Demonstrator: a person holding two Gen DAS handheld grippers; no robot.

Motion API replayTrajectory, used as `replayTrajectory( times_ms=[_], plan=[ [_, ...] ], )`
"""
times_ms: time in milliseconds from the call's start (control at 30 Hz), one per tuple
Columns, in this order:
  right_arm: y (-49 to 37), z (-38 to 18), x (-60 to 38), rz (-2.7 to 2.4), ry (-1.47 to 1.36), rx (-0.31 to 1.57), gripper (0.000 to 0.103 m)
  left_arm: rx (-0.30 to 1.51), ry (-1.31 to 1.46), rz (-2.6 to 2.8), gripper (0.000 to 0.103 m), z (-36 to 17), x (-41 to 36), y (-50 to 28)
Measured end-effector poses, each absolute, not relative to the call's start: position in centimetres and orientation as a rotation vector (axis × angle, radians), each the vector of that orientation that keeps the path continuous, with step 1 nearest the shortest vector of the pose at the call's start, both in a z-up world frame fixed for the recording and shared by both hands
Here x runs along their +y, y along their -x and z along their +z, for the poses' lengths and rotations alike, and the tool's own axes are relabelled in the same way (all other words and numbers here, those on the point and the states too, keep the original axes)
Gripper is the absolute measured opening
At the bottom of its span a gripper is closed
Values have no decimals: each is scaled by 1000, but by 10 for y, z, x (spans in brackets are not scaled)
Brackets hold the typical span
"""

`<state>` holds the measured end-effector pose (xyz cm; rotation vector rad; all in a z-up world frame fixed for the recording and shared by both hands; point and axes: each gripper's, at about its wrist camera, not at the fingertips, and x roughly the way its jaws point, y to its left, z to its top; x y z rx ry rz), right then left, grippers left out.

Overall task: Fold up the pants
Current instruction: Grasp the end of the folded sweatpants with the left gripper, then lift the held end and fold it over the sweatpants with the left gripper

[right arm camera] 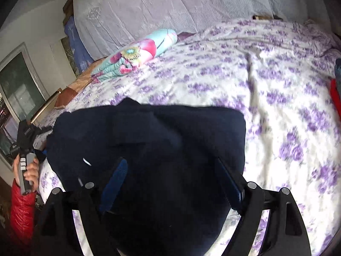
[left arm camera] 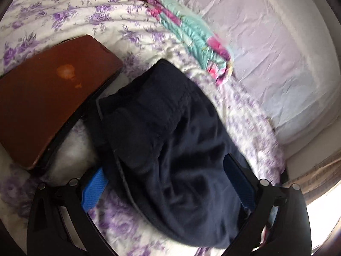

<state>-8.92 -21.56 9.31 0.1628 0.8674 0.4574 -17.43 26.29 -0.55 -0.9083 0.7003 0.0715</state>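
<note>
The right gripper (right arm camera: pixel 170 183) is seen with its jaws spread wide, the blue ribbed pads (right arm camera: pixel 119 170) standing well apart over the pants (right arm camera: pixel 149 140); the dark cloth lies between and under them, and neither pad is seen pressing on it. The left gripper (left arm camera: pixel 168 183) is likewise held wide, with one blue pad beside the left edge of the pants (left arm camera: pixel 170 132) and the other over the cloth on the right; whether either pad touches the cloth cannot be told. In the right wrist view the left gripper's handle is gripped by a hand (right arm camera: pixel 27 170) coming out of a red quilted sleeve (right arm camera: pixel 21 211).

The pants are dark navy, of soft, matte fabric, bunched in broad rounded folds, and are laid on the bed (right arm camera: pixel 266 98) near its close edge. The bed is covered by a crumpled white sheet printed with purple flowers. A flat, smooth reddish-brown laptop (left arm camera: pixel 53 98) with rounded corners is lying just beside the pants, toward the bed's left edge. A rolled, shiny quilted blanket (right arm camera: pixel 136 53) in turquoise and pink is set at the far edge, against a pale textured cover (right arm camera: pixel 170 6).
</note>
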Motion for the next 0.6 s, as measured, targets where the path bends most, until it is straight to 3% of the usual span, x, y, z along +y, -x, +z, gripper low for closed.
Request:
replayTrajectory(
  times_ms=[33, 100, 167, 333, 433, 600],
  plan=[
    [92, 92, -220, 466, -189, 859, 84, 687, 919, 78, 90, -6, 265, 176],
    [92, 93, -234, 478, -262, 830, 85, 703, 941, 114, 50, -10, 269, 178],
    [96, 96, -248, 483, -325, 783, 85, 718, 969, 130, 33, -15, 276, 183],
    [84, 71, -248, 524, -322, 922, 87, 712, 988, 133, 29, -14, 277, 191],
    [86, 75, -223, 503, -149, 930, 97, 673, 888, 177, 25, 12, 259, 193],
    [94, 87, -253, 464, -312, 802, 96, 560, 577, 174, 23, 86, 195, 195]
  ],
)
